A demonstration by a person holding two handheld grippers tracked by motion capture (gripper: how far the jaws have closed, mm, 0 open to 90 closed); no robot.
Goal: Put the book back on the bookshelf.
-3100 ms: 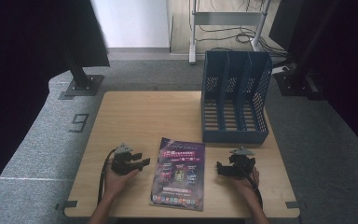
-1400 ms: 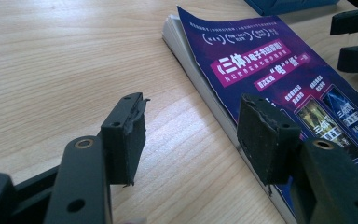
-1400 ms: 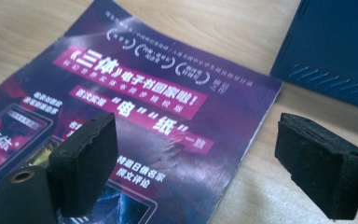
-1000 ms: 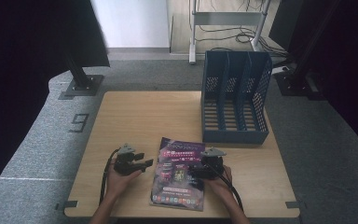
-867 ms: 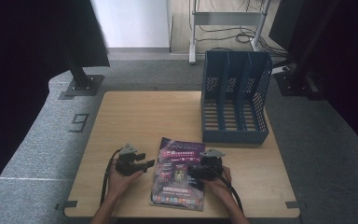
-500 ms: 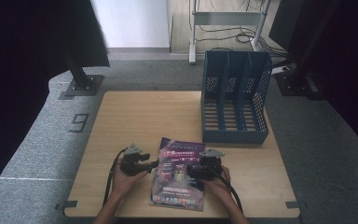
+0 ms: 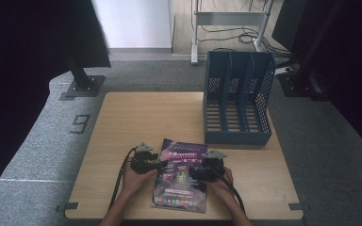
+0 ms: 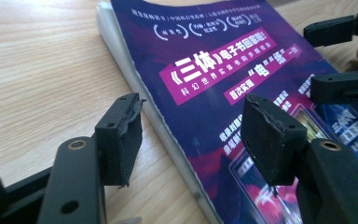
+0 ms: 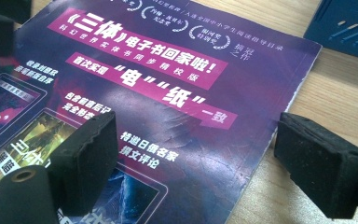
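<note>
In the high view, a purple book [image 7: 181, 176] lies flat on the tabletop [image 7: 136, 117], near the front edge and a little tilted. The left gripper [image 7: 158, 164] stands at its left edge and the right gripper [image 7: 194, 172] reaches over its right part. A blue file rack [image 7: 237, 99] stands at the far right of the tabletop, apart from the book, with three empty compartments. The left and far parts of the tabletop are bare, so there is room to slide or lift.

In the left gripper view, the left gripper [image 8: 191, 140] has its jaws open. One jaw is over the bare wood, the other over the cover, and the spine edge of the book [image 8: 214, 74] passes between them. Nothing is held. The jaws of the other gripper show at the upper right.

In the right gripper view, the right gripper [image 9: 209, 154] is also open and empty. One jaw is above the cover, the other is beyond the right edge of the book [image 9: 168, 93], over the wood. A corner of the rack [image 9: 349, 28] shows at the top right.

I judge that the step is the approach before a grasp from both sides. The next move probably needs one jaw to go under an edge, which is hard because the book lies flat.
</note>
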